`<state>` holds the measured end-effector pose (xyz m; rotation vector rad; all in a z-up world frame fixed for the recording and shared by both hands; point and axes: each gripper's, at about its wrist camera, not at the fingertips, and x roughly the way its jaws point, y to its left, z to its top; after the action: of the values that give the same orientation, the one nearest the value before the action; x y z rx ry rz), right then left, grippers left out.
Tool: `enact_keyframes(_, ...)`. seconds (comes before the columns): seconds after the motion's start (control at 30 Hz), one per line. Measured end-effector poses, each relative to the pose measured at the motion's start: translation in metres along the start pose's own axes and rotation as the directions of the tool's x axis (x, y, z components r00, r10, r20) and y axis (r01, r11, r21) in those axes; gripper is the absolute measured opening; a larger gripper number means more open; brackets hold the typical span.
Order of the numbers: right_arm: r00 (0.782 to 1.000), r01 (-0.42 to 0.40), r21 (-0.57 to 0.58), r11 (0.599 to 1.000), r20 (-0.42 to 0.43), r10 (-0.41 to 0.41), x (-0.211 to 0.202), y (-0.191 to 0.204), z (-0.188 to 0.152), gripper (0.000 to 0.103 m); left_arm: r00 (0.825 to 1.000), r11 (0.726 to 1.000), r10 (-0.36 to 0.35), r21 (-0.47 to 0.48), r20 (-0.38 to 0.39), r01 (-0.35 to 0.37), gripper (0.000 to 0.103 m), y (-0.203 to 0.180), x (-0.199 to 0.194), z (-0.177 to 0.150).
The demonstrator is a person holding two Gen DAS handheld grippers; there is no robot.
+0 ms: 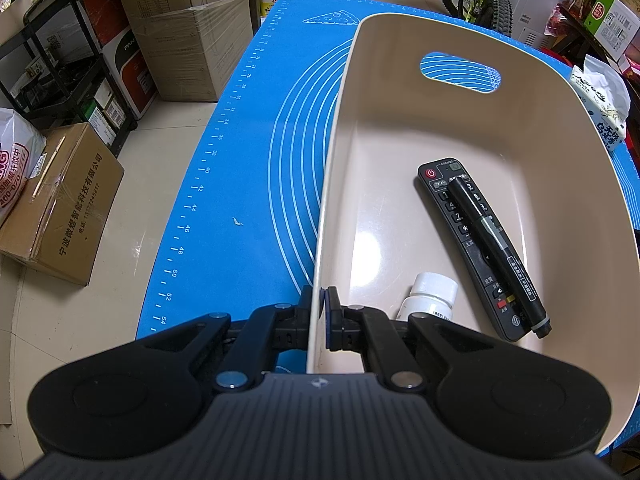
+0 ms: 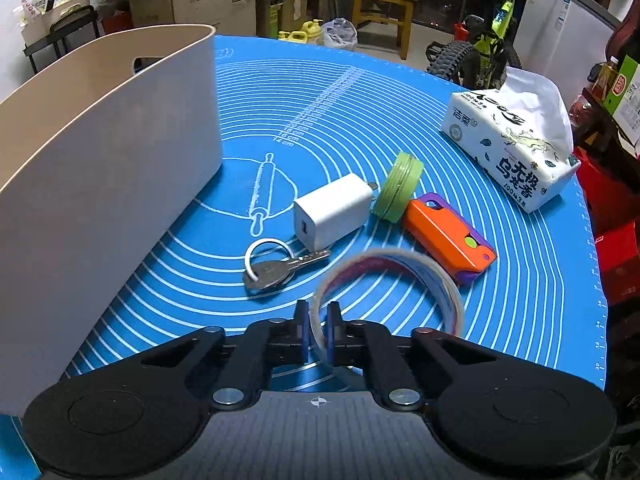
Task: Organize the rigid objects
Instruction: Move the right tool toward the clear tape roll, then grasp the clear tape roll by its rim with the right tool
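My left gripper [image 1: 319, 305] is shut on the left rim of the beige bin [image 1: 332, 184]. Inside the bin lie a black remote [image 1: 476, 248], a black marker [image 1: 496, 248] across it, and a white bottle [image 1: 430, 296]. My right gripper [image 2: 318, 320] is shut on a clear tape ring [image 2: 400, 272], held above the blue mat [image 2: 360, 120]. On the mat beyond lie a key on a ring [image 2: 276, 268], a white charger [image 2: 332, 210], a green round tin [image 2: 398, 186] and an orange and purple box [image 2: 450, 236]. The bin's outer wall [image 2: 100, 180] stands to the left.
A tissue pack [image 2: 516, 152] sits at the mat's far right. Cardboard boxes [image 1: 64, 208] and a black rack [image 1: 68, 64] stand on the floor left of the table. A bicycle [image 2: 484, 52] and a wooden chair [image 2: 384, 4] stand beyond it.
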<state>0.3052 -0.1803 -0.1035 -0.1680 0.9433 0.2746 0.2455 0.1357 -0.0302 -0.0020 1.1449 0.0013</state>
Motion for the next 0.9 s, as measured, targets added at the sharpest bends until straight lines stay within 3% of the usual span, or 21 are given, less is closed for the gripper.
enact_keyframes(0.47, 0.984, 0.059, 0.077, 0.995, 0.163, -0.071, -0.051, 0.007, 0.001, 0.017, 1.000, 1.000, 0.000, -0.001, 0.000, 0.000, 0.006, 0.000, 0.000, 0.000)
enact_keyframes(0.63, 0.968, 0.036, 0.077, 0.996, 0.244, -0.054, -0.078, 0.018, 0.016, 0.017, 1.000, 1.000, 0.002, 0.000, -0.001, -0.002, 0.006, 0.000, 0.000, 0.000)
enact_keyframes(0.9, 0.925, -0.043, 0.023, 0.999, 0.379, 0.031, -0.119, 0.051, 0.050, 0.017, 1.000, 1.000, 0.002, 0.000, -0.001, -0.002, 0.006, 0.000, 0.000, 0.000)
